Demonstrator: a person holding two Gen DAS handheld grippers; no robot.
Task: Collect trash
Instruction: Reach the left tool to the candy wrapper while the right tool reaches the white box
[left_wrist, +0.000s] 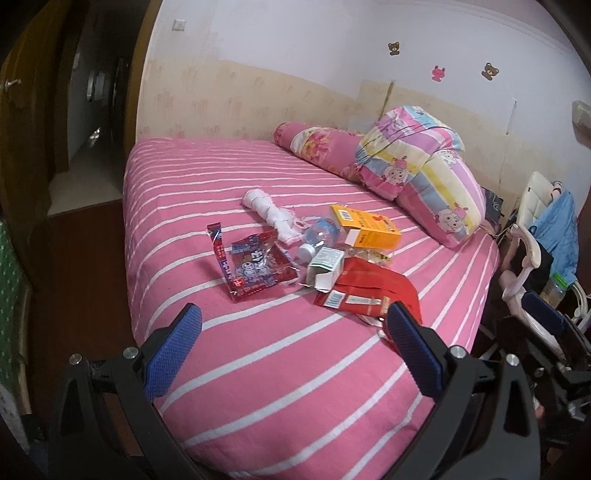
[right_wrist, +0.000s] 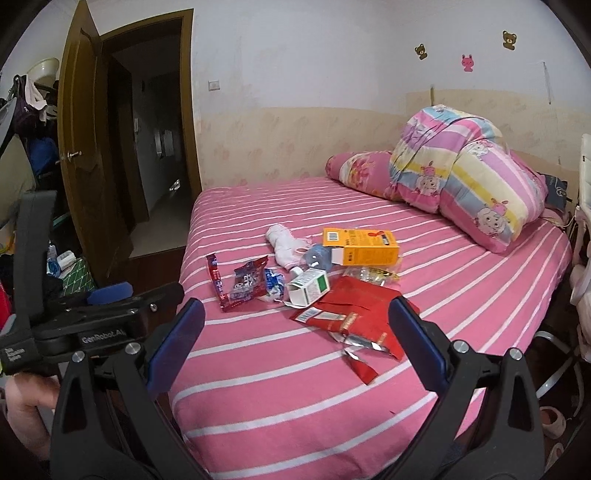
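Note:
A pile of trash lies mid-bed on the pink striped sheet. It holds a red-blue snack wrapper, a white-green carton, an orange box, a plastic bottle, a red foil bag and a rolled white cloth. My left gripper hovers open short of the pile, its right finger overlapping the bag's near corner in the image. My right gripper is open too, framing the red bag from the bed's foot.
Folded quilts and pillows lie piled at the head by the wall. A wooden door stands open on the left. A cluttered chair stands at the bed's right side. A hand holds the left tool.

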